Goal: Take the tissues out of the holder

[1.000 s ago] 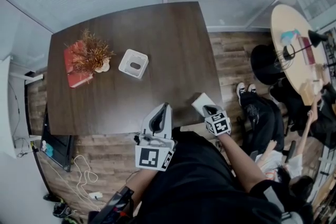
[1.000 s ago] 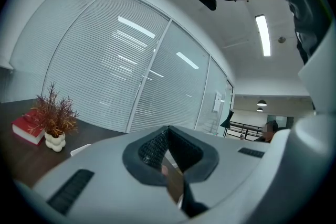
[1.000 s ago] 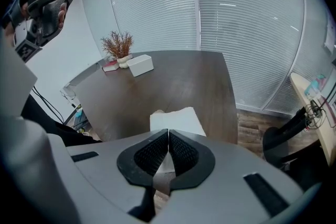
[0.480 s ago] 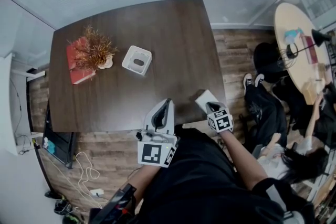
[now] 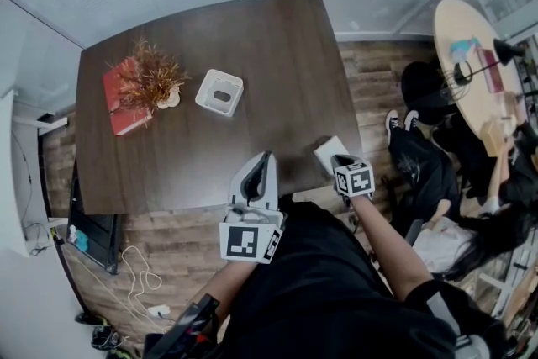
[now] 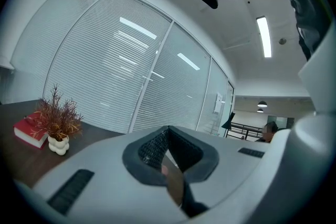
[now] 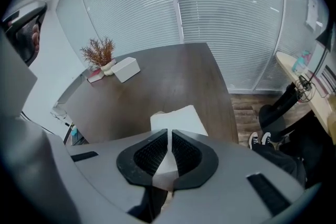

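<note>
Head view showed the right hand-held gripper (image 5: 340, 161) clenched on a white tissue (image 5: 327, 153) at the near right edge of the counter (image 5: 277, 63), well apart from the white holder (image 5: 219, 92). The left hand-held gripper (image 5: 265, 157) was clenched and empty by the near edge.

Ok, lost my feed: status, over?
Right gripper shut on white folded tissue at dark wooden table edge. Left gripper shut, empty. White square holder stands apart. Nothing blocking.

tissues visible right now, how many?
1: a folded white tissue pinched in the right gripper's fingers, at the table's near-right edge. More may be hidden inside the tissue holder.
</note>
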Available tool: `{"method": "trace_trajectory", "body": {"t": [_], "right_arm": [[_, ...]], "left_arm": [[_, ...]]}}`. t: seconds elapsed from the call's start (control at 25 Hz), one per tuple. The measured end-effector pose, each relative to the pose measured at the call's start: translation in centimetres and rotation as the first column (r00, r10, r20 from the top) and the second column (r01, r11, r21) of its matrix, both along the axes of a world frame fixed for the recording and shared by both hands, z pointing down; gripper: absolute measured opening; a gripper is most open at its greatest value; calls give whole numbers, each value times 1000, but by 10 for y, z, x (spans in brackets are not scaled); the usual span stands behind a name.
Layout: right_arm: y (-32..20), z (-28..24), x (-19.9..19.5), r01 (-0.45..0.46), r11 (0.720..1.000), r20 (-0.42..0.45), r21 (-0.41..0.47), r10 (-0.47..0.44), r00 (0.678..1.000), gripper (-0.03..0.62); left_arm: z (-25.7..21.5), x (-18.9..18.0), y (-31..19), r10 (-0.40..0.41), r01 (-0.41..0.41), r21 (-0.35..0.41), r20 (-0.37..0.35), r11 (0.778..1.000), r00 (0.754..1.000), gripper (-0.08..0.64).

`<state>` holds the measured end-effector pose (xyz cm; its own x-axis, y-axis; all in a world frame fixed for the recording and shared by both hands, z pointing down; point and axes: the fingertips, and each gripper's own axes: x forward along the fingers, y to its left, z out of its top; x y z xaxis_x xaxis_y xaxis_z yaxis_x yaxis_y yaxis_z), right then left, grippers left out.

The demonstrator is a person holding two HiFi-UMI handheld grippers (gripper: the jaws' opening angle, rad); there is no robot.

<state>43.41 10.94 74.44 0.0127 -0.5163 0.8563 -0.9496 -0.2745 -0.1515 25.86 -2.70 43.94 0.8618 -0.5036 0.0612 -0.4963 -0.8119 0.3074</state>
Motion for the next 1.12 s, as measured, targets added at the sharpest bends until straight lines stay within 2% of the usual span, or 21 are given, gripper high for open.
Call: {"method": "trace_trajectory", "body": {"t": [0.2, 0.4, 0.48, 0.64, 0.8, 1.12], "right_arm": [[-1, -19, 1, -104, 994, -80, 21, 105, 991, 16], [-8, -37, -33, -166, 984, -63, 58, 170, 984, 18], [-12, -50, -56, -184, 979, -27, 85, 187, 982, 20], [-40, -81, -127, -153, 974, 71, 165, 143, 987, 41], [-71, -115, -198, -139, 952, 106, 274, 114, 988, 41], [-94, -179, -293, -20, 898, 3, 439, 21, 1000, 40]], "left_arm": [[-3, -25, -2, 36, -36, -8, -20, 999, 999, -3], [-13, -67, -14, 56, -56, 7, -20, 998, 998, -3], [-16, -82, -17, 57, -57, -2, -25, 998, 998, -3], [-20, -113, -18, 91, -91, -7, -31, 996, 995, -3], [-19, -155, -21, 91, -91, -11, -36, 996, 995, -3], [1, -217, -19, 71, -74, -69, -49, 995, 996, -3]]}}
